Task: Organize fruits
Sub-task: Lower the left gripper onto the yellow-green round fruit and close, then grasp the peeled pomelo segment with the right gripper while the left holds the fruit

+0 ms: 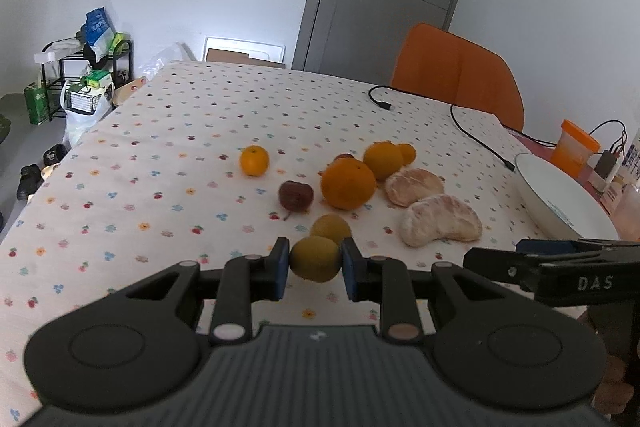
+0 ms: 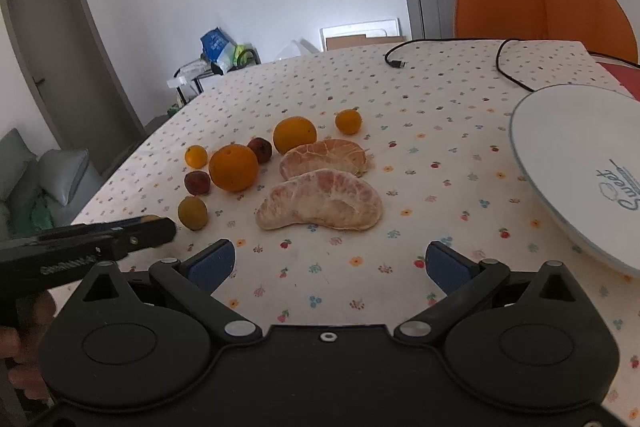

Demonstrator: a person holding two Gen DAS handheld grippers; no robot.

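Left wrist view had the left gripper (image 1: 315,265) with its jaws closed narrow on a small green-yellow fruit (image 1: 315,259), the blue pads pressing it from 9 and 3 o'clock just above the worktop (image 1: 160,155); a second green fruit (image 1: 331,229) sat touching it at 12 o'clock; beyond that, toward 12 and 1 o'clock, lay a dark red fruit (image 1: 296,195), a large orange (image 1: 349,183), a small orange (image 1: 254,160) set apart at 11 o'clock, and two peeled pomelo segments (image 1: 440,221); the white plate (image 1: 560,195) lay well apart at 3 o'clock, near the worktop's right edge, and that I judged the likely goal, so the held fruit would have to travel rightward past the segments. Right wrist view showed the right gripper (image 2: 330,263) with its jaws wide and nothing between them; the nearer pomelo segment (image 2: 320,201) lay at 12 o'clock from them, its long axis running from 9 to 3 o'clock, across the opening, so a grip along that line would call for a turn of the wrist; the plate (image 2: 560,131) was at 2 o'clock and closer to this hand than to the other; bare cloth between jaws and plate left open room; a black cable (image 2: 508,67) lay near the plate's far rim, which a careless sweep could snag; the left gripper's side (image 2: 100,239) crossed in at 9 o'clock, so the two hands risked meeting over the middle.
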